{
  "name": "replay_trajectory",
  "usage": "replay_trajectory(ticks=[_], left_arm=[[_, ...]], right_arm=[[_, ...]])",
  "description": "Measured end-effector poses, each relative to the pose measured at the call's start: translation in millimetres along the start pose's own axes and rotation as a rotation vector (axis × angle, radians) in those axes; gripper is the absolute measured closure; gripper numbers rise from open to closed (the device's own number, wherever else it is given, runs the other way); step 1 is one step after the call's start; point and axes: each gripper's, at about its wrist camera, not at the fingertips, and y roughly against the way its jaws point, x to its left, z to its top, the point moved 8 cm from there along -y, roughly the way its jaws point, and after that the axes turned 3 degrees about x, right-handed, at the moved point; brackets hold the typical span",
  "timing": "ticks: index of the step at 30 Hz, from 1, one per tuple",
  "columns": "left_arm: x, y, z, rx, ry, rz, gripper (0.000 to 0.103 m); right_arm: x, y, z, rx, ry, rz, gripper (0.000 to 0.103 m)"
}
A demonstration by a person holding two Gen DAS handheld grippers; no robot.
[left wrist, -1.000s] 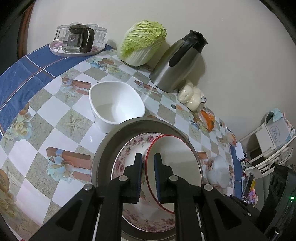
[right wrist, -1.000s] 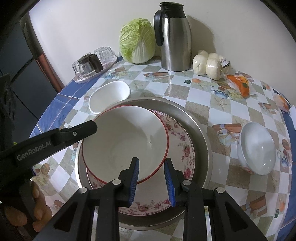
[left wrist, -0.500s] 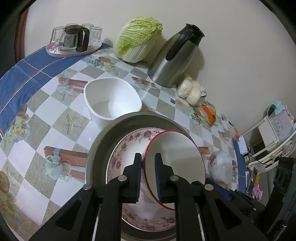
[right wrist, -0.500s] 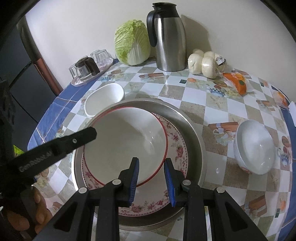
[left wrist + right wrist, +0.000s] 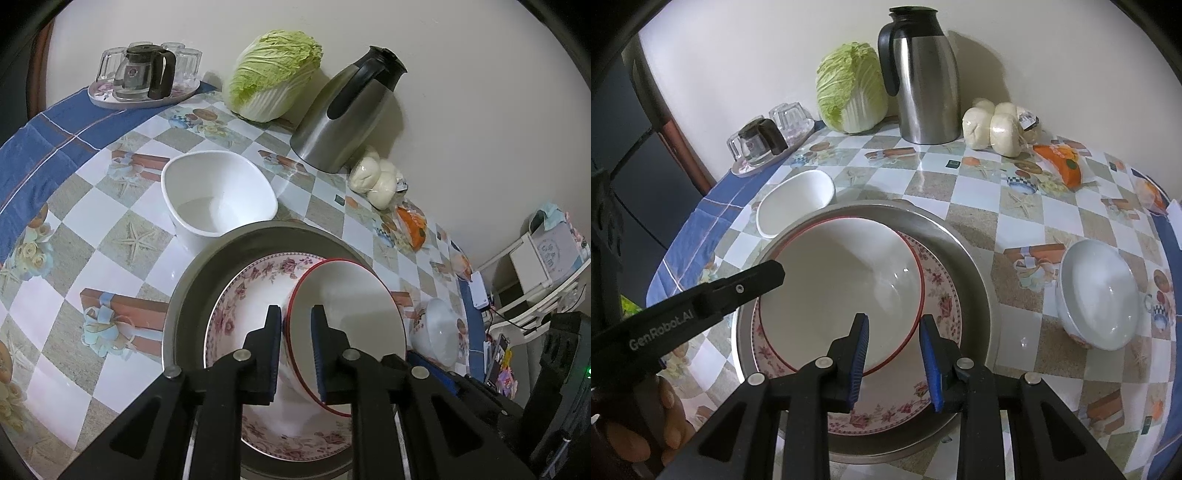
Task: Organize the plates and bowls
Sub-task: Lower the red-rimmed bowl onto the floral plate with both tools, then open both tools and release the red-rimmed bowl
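A red-rimmed white bowl (image 5: 354, 306) (image 5: 842, 288) rests in a floral plate (image 5: 251, 299) (image 5: 938, 295), which lies in a round metal tray (image 5: 195, 273) (image 5: 975, 280). My left gripper (image 5: 296, 328) is shut on the bowl's rim, one finger inside and one outside; its arm (image 5: 701, 306) shows in the right wrist view. My right gripper (image 5: 894, 332) is open and empty, over the bowl's near rim. A white squarish bowl (image 5: 218, 195) (image 5: 798, 203) stands beside the tray. A white floral bowl (image 5: 436, 332) (image 5: 1100, 295) stands right of it.
At the back by the wall are a steel thermos jug (image 5: 923, 74), a cabbage (image 5: 849, 88), bagged buns (image 5: 993, 125), an orange packet (image 5: 1060, 166) and a tray of glasses with a small pot (image 5: 144, 74). The table edge curves at left.
Both cameras have drawn back and up a little. The left gripper stays clamped on the red-rimmed bowl, which has shifted slightly towards the tray's left side. The right gripper stays open.
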Motion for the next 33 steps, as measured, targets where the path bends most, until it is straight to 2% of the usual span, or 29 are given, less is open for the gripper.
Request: replay_trajectory(ticks=[5, 7, 9, 11, 12, 13, 16, 18, 22, 29, 32, 33], left_arm=[[3.2, 3.8, 2.0, -0.013, 0.007, 0.022, 0.081], [2.9, 7.4, 3.5, -0.028, 0.004, 0.027, 0.07], [2.2, 10.8, 5.8, -0.047, -0.002, 0.035, 0.049], [2.0, 14.5, 8.4, -0.067, -0.004, 0.049, 0.038], [2.4, 15.8, 9.2, -0.073, -0.006, 0.057, 0.035], [3.1, 17.1, 10.1, -0.079, -0.009, 0.069, 0.035], [6.9, 18.8, 11.2, -0.082, -0.01, 0.099, 0.027], [8.8, 19.5, 11.8, -0.088, -0.013, 0.123, 0.026], [12.3, 22.5, 13.5, -0.107, -0.018, 0.163, 0.023], [19.2, 24.8, 14.6, -0.119, -0.014, 0.209, 0.019], [22.6, 27.4, 16.4, -0.139, -0.01, 0.231, 0.007], [24.1, 29.4, 17.3, -0.152, -0.011, 0.244, 0.006]], right_arm=[[-6.4, 9.8, 4.8, -0.029, -0.005, -0.026, 0.072], [-9.9, 15.0, 7.1, -0.044, -0.015, -0.024, 0.072], [-14.2, 19.0, 8.7, -0.056, -0.028, -0.024, 0.071], [-21.0, 23.1, 10.8, -0.069, -0.048, -0.032, 0.059], [-23.8, 24.5, 11.4, -0.073, -0.055, -0.037, 0.045], [-25.5, 25.6, 11.9, -0.078, -0.059, -0.042, 0.037], [-30.8, 27.4, 13.2, -0.083, -0.073, -0.054, 0.031], [-34.0, 27.3, 12.8, -0.083, -0.082, -0.062, 0.025], [-36.5, 27.0, 12.5, -0.083, -0.079, -0.069, 0.019], [-36.8, 27.6, 12.6, -0.09, -0.078, -0.073, 0.017], [-37.7, 27.6, 12.5, -0.091, -0.081, -0.075, 0.017], [-37.9, 27.8, 12.5, -0.092, -0.082, -0.076, 0.017]])
